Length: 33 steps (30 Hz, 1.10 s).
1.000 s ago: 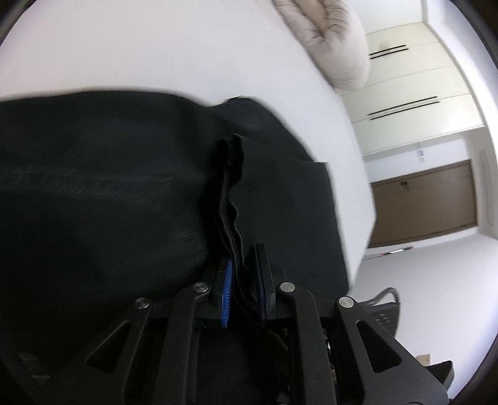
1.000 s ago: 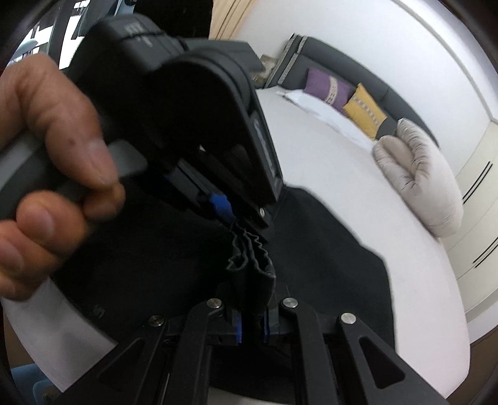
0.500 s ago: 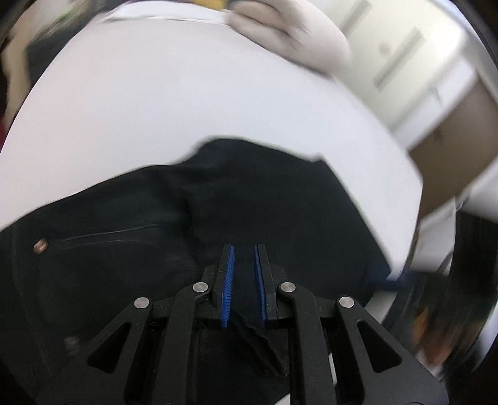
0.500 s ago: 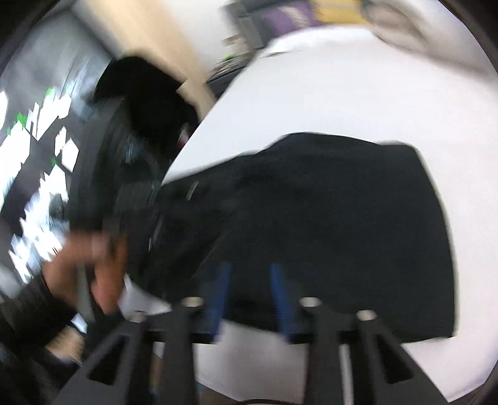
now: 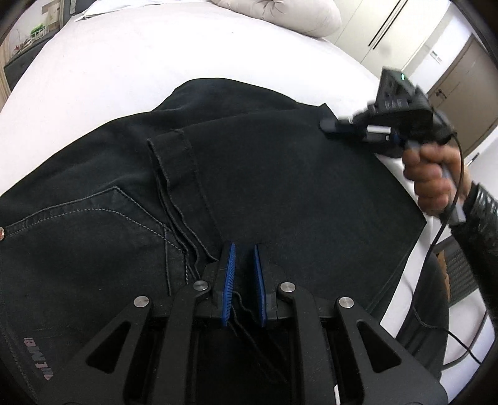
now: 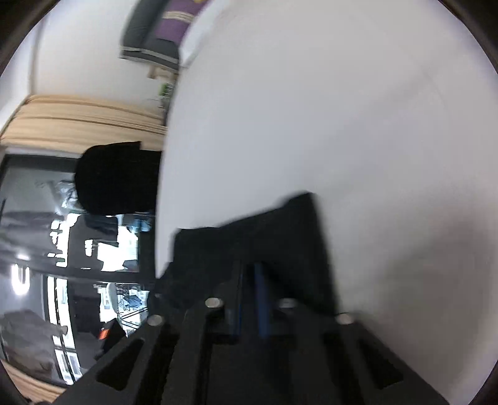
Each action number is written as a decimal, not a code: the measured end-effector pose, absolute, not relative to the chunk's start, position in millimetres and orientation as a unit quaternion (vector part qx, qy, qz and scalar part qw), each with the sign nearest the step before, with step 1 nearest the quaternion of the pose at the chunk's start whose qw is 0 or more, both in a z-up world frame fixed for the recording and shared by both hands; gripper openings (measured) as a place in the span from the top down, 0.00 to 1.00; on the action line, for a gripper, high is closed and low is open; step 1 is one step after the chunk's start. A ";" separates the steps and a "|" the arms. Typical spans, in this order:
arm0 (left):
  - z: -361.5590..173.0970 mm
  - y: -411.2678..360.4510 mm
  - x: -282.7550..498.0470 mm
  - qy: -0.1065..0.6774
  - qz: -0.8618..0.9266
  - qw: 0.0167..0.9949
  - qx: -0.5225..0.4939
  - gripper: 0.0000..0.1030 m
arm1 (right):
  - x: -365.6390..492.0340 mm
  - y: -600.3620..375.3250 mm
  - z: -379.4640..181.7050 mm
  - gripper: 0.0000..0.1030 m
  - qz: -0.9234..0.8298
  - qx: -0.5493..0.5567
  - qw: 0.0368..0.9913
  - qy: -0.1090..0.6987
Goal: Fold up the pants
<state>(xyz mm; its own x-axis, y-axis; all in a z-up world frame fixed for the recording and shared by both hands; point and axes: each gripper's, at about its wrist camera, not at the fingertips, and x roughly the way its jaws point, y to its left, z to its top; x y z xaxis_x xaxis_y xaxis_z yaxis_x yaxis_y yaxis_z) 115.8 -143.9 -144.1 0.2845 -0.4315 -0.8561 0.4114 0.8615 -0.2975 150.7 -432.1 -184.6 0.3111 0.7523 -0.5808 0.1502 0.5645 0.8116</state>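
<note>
Lower centre of the left wrist view: the left gripper point(image 5: 242, 274) has its blue pads nearly together, pinching only loose threads from the pants point(image 5: 280, 174). The black pants lie across mid-frame on the white bed point(image 5: 124, 56), leg hems doubled back over the seat, apparently to halve their length. At right, the right gripper point(image 5: 330, 124), its jaws pressed together, meets the folded corner, probably to tidy it. A pillow point(image 5: 280, 12) sits at the top.
</note>
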 end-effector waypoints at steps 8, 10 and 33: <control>-145.0 -122.2 117.9 0.533 -0.265 0.803 -0.025 0.89 | 59.5 -445.4 -170.8 1.00 0.252 0.401 0.689 0.549; -146.4 -117.2 116.9 0.531 -0.266 0.804 -0.036 0.89 | 39.2 -446.9 -166.7 0.99 0.248 0.402 0.694 0.543; -118.4 152.7 -55.5 0.399 -0.050 0.798 -0.448 0.12 | 34.2 -374.7 -97.3 0.44 0.335 0.385 0.751 0.418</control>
